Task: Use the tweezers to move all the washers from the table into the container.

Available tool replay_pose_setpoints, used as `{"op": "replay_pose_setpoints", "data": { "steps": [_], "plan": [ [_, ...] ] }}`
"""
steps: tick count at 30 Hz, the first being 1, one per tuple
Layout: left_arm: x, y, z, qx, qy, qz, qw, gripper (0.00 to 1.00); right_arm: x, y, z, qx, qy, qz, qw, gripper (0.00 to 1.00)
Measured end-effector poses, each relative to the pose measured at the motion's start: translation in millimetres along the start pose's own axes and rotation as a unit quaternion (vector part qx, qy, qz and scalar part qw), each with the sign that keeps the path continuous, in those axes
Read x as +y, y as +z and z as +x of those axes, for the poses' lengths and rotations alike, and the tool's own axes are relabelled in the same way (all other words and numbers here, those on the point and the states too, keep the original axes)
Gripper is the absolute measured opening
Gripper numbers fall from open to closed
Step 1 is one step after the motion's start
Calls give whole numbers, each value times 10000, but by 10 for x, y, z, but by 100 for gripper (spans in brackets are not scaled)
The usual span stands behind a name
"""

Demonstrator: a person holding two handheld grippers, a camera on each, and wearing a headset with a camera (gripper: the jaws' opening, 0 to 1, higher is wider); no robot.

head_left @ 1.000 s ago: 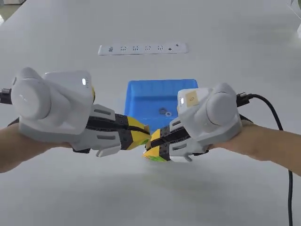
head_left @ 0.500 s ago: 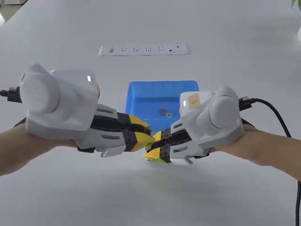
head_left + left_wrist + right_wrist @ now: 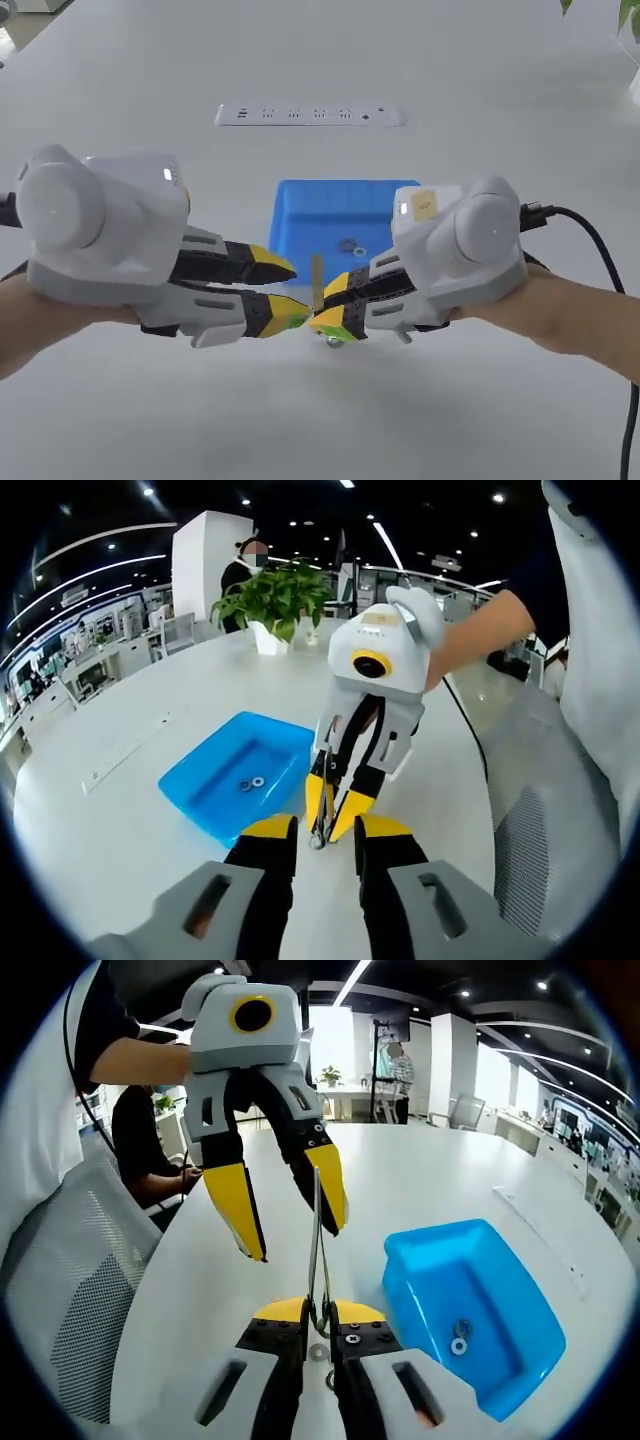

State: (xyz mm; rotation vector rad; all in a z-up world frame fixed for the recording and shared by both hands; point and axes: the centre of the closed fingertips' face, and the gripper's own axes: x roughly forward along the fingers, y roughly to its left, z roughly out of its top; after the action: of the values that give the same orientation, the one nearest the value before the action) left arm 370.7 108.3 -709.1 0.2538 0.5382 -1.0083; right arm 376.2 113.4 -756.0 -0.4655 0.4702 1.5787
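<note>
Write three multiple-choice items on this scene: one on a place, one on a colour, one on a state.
1. Where does the power strip lie?
A) inside the container
B) on a chair
C) on the table, beyond the container

2. What colour is the container?
A) red
B) blue
C) white

3. How do the right tool jaws stand?
A) shut on the tweezers
B) wide open and empty
C) shut on a cable

Key: 1 C, the head view shows the strip past the container's far rim. 2 B, its walls are plainly blue. 3 A, the tweezers rise from between the closed jaws.
</note>
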Motion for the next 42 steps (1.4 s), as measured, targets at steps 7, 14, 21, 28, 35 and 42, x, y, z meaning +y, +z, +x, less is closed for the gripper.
{"op": "replay_pose_setpoints", "data": {
  "steps": [7,14,21,28,35,42],
  "plan": [
    [-16,-61,-150,-80,227,-106,9997,40,18,75,-149,21,-87,-38,10000,9],
    [-37,-27,-297,-488,510,-221,9973,62,-15,209,-331,-112,-296,43,9995,9],
    [-104,-147,-372,-430,653,-252,9966,71,-17,382,-436,-167,-344,-67,9992,9],
    [-134,-210,-399,-553,730,-489,9946,90,-35,531,-518,-274,-371,-80,9989,9],
    [-89,-316,-422,-478,882,-570,9933,99,-202,596,-631,-222,-504,-170,9983,9],
    [-30,-415,-438,-415,1096,-606,9913,99,-547,669,-717,-311,-794,-120,9963,9]
  ]
}}
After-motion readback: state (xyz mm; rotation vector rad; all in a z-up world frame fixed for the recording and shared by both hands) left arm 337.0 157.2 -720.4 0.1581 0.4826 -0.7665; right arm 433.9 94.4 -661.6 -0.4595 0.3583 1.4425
